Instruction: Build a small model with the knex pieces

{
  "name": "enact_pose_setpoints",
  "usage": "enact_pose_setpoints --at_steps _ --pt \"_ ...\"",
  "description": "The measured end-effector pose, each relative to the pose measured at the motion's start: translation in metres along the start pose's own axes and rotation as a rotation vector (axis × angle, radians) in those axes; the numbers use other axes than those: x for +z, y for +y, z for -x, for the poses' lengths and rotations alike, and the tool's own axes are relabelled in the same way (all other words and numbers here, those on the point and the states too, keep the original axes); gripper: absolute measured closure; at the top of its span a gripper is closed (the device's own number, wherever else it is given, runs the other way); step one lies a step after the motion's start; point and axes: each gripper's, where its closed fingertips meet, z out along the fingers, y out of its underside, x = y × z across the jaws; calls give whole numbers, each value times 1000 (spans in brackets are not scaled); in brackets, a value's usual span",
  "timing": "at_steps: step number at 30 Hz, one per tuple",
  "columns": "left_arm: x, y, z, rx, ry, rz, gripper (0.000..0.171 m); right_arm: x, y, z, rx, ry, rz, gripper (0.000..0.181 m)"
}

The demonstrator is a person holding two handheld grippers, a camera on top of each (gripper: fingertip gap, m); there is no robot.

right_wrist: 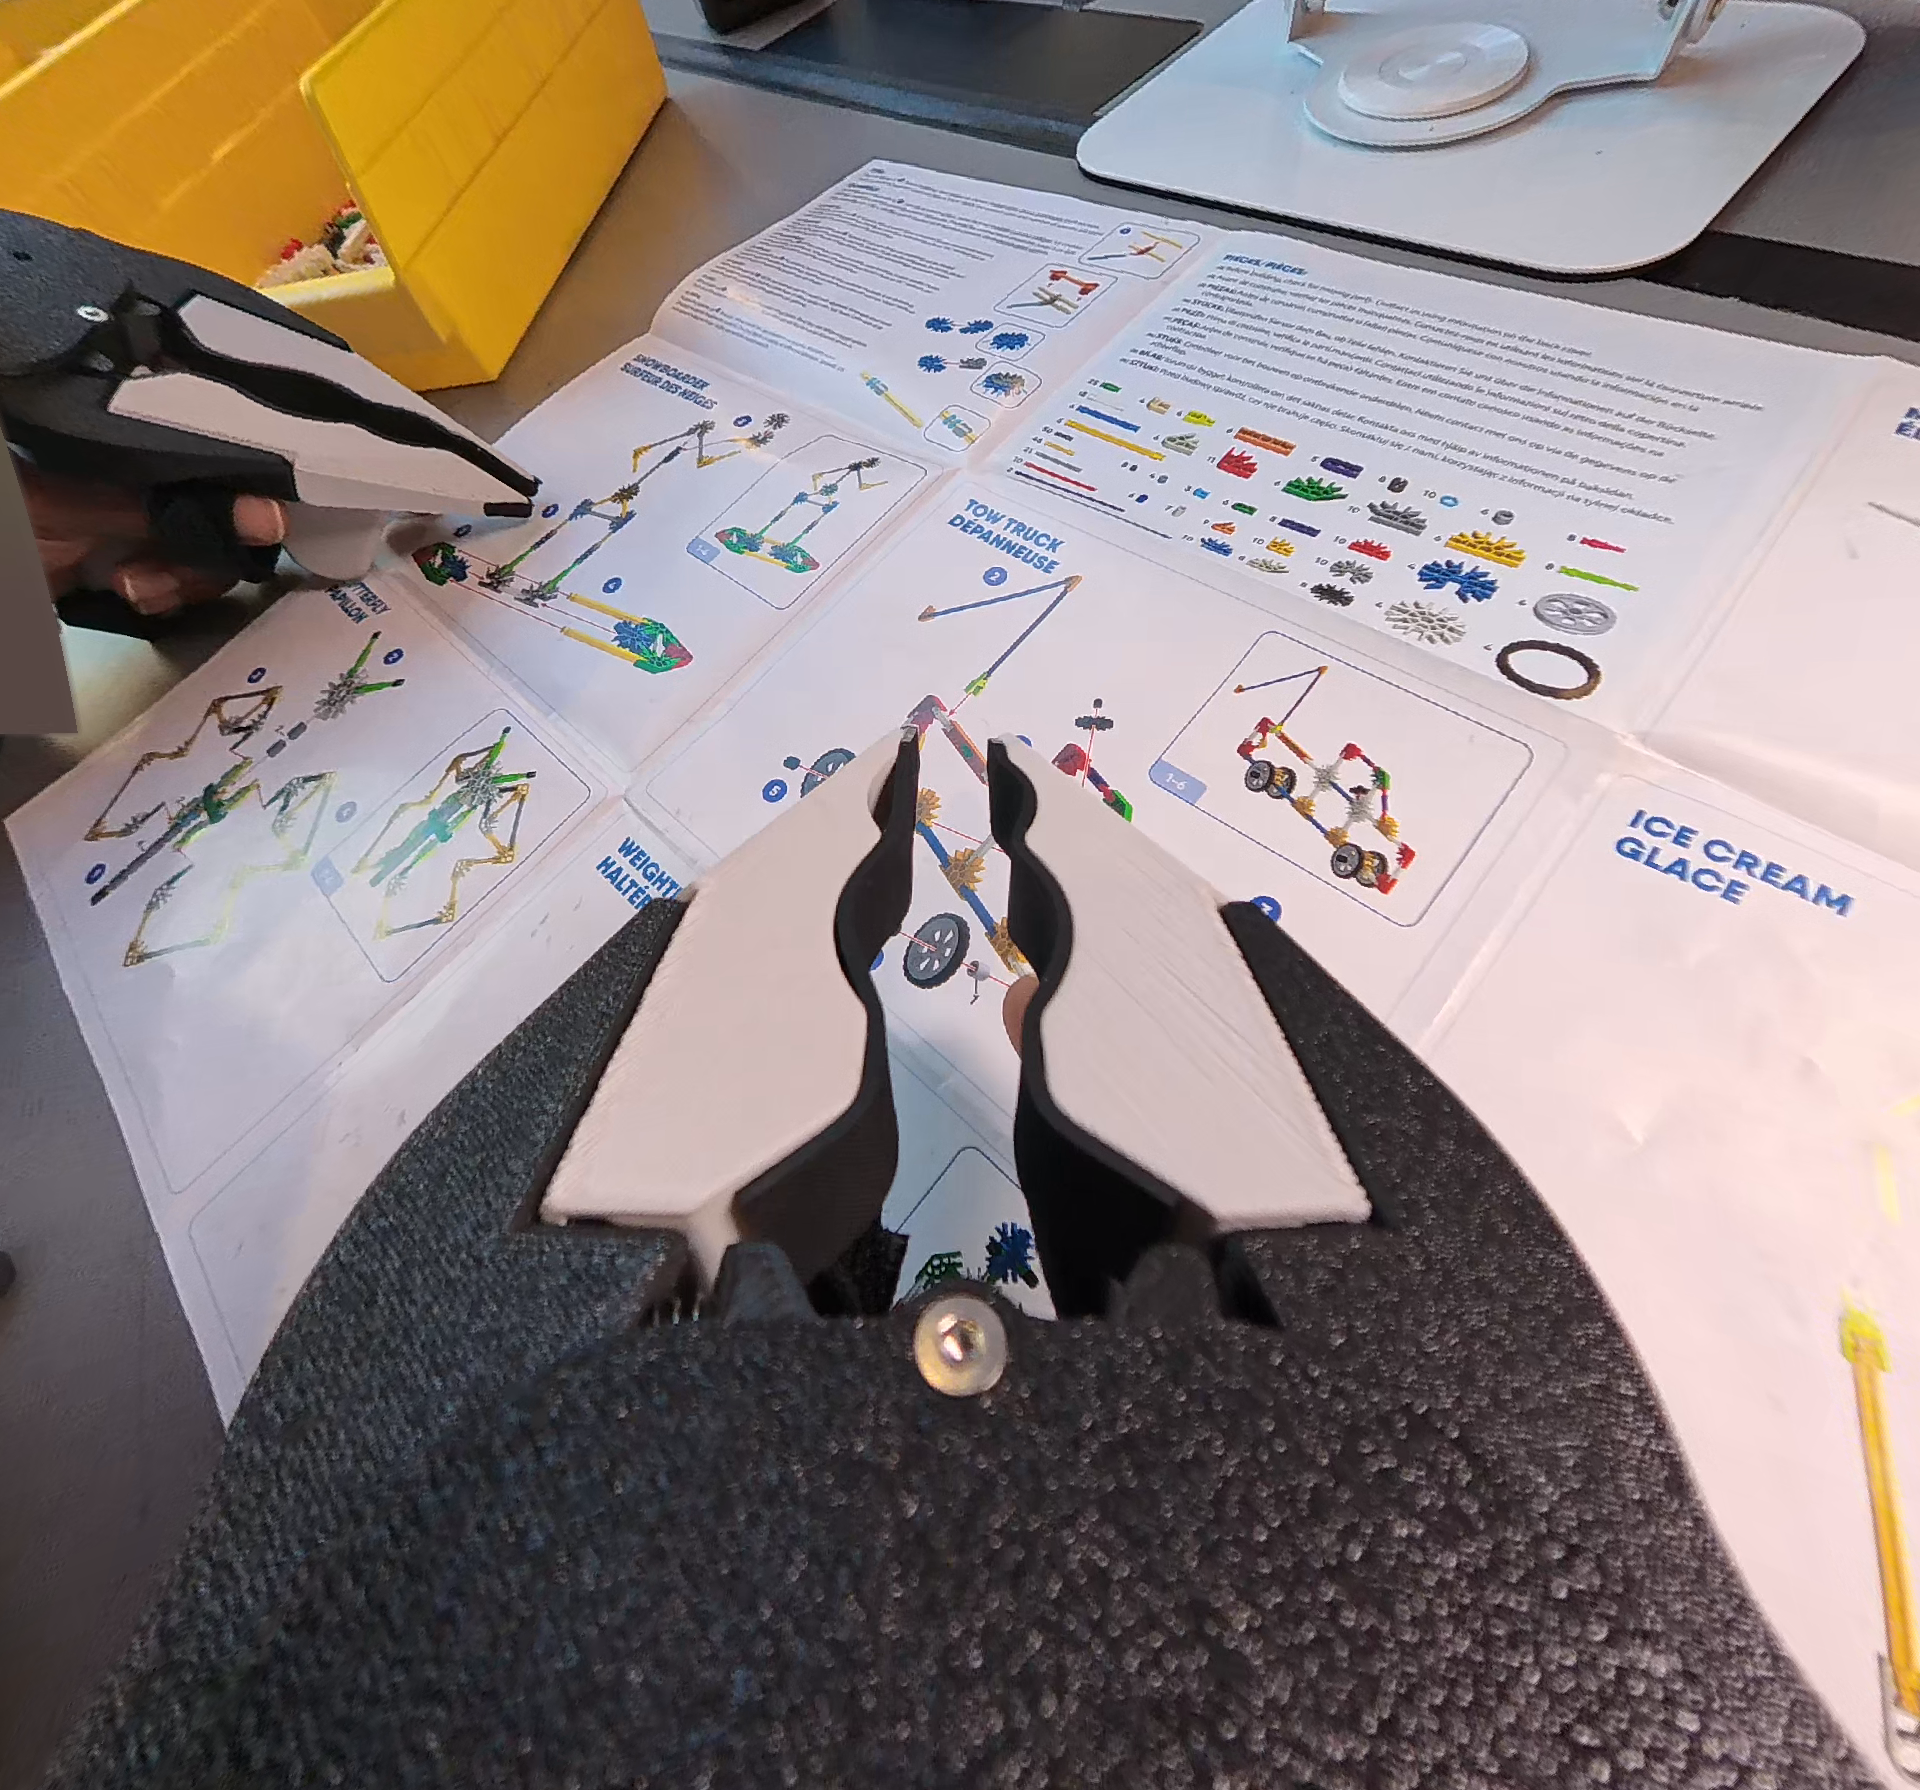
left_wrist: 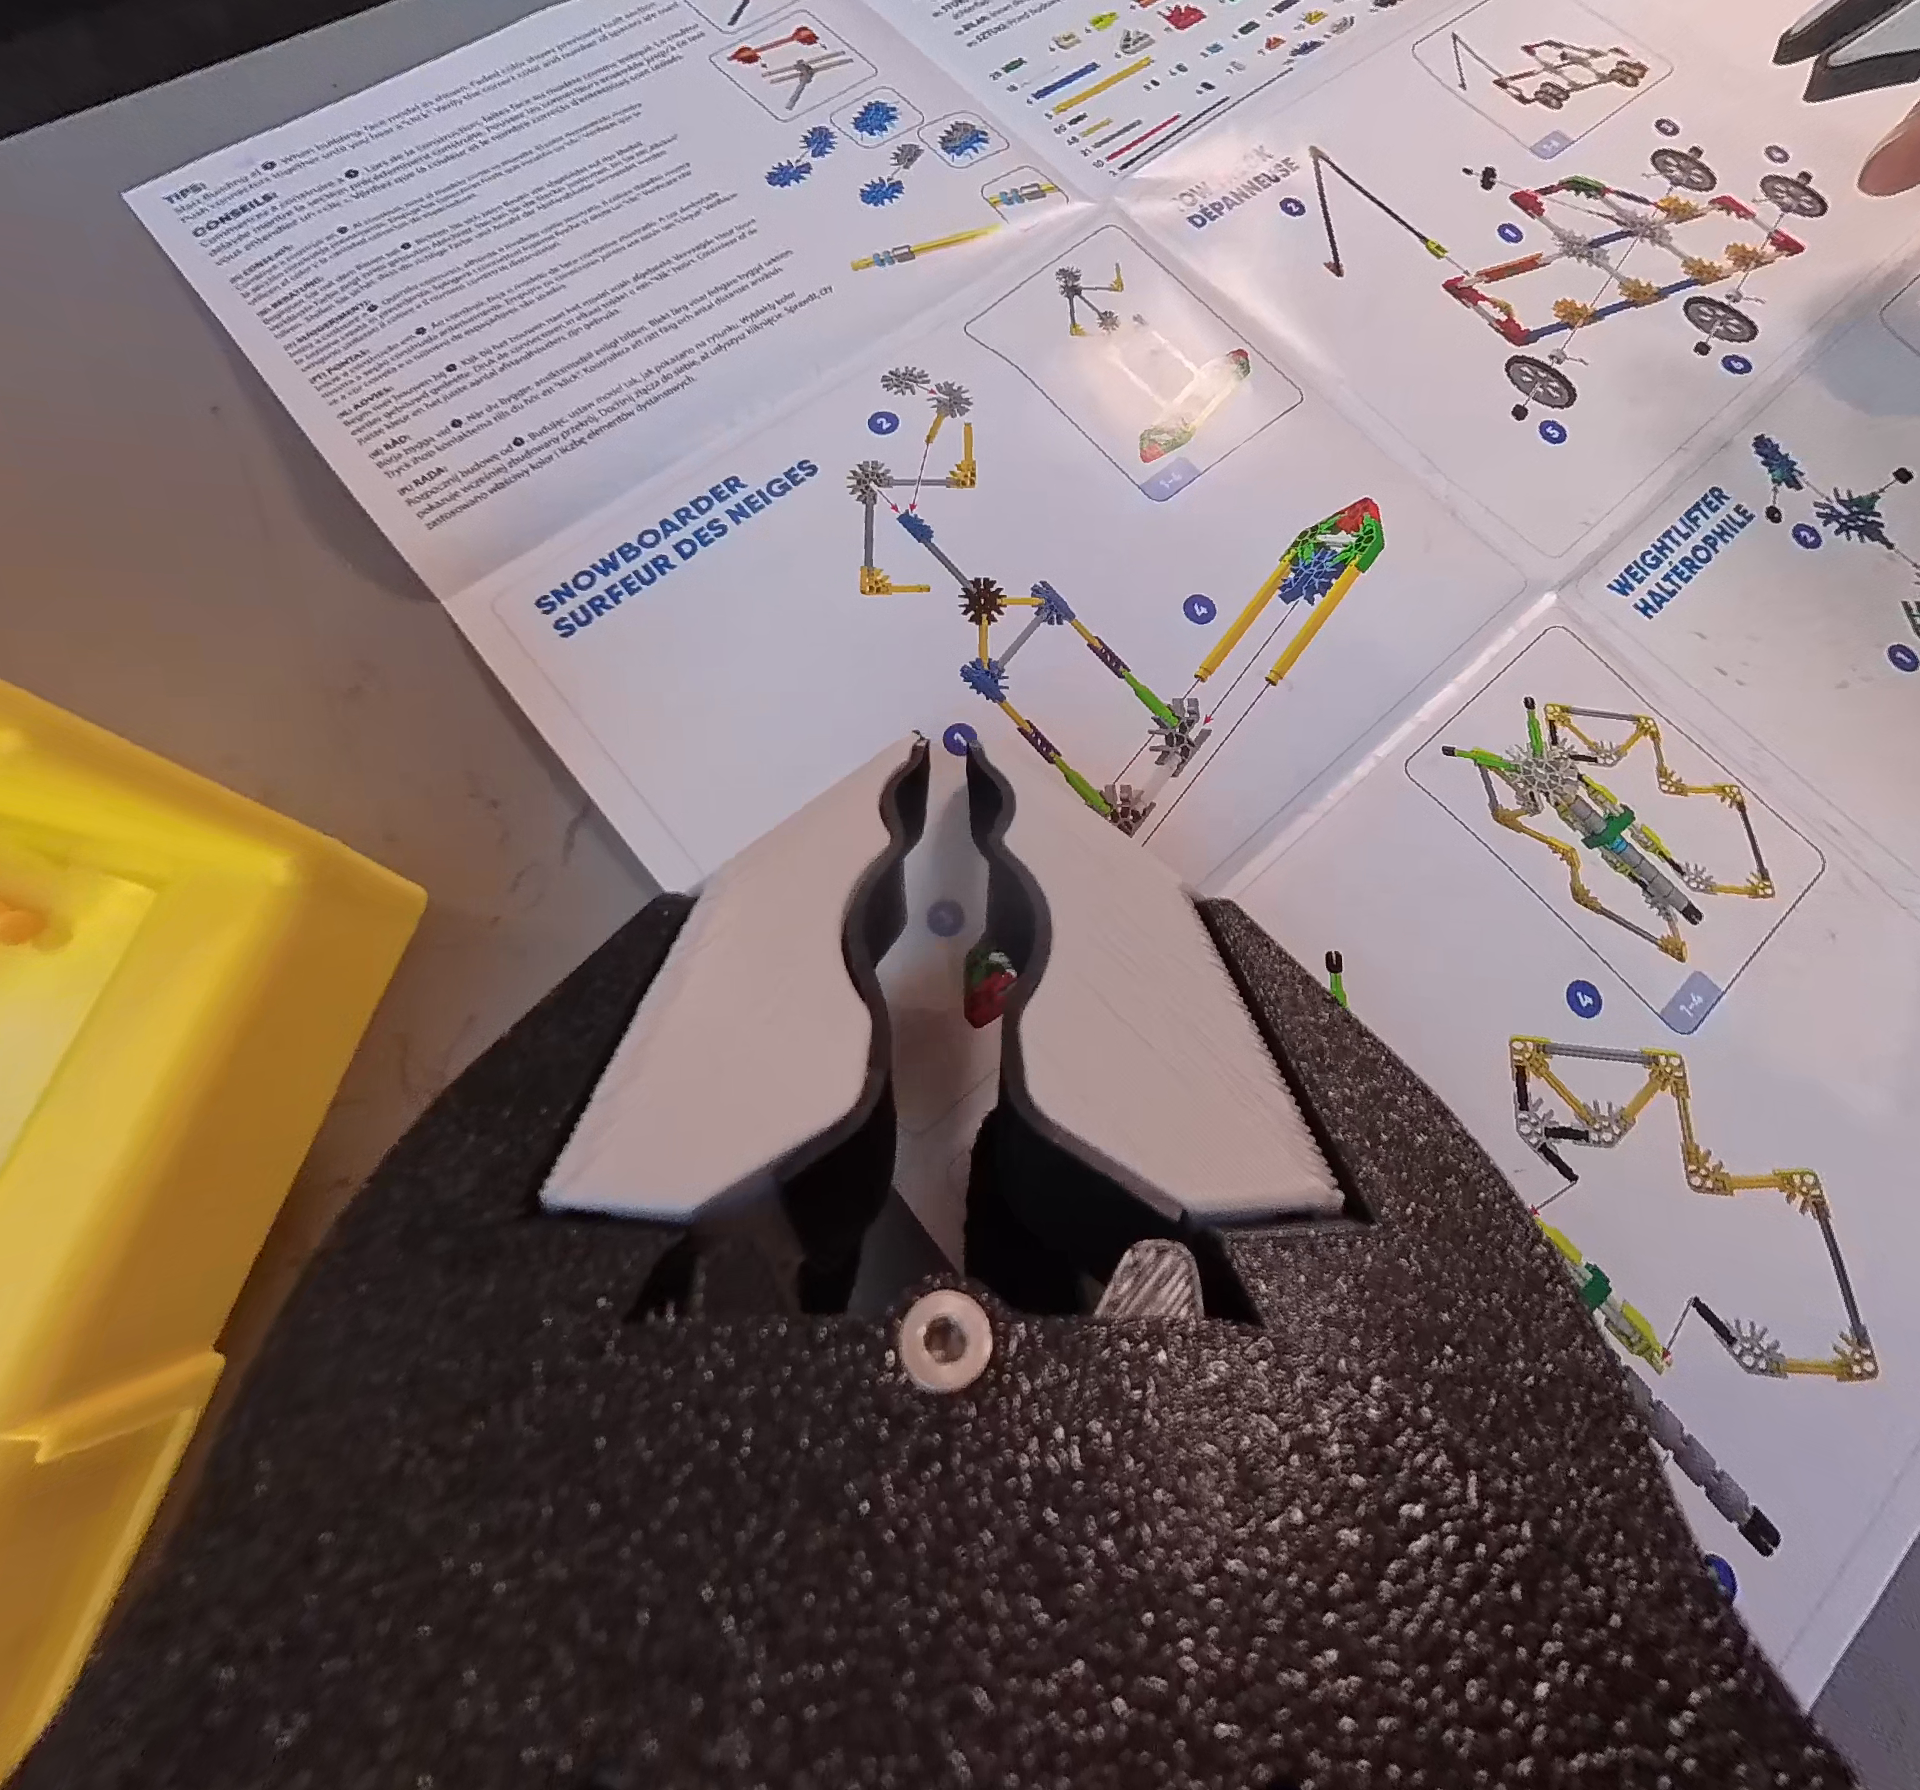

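Below, at the lower centre of each wrist view, we see our two claws over the sheet spread flat on the bench. Our left claw is nearly together, empty, tips close above the sheet. Our right claw is slightly apart, empty. Yellow bins stand at upper left, a white stand at upper right.
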Motion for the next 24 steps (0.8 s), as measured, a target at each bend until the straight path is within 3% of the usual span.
enact_pose_setpoints --at_steps 24 --pt "-1 0 1 -1 -1 -2 151 1 1 1 -5 -1 6 169"
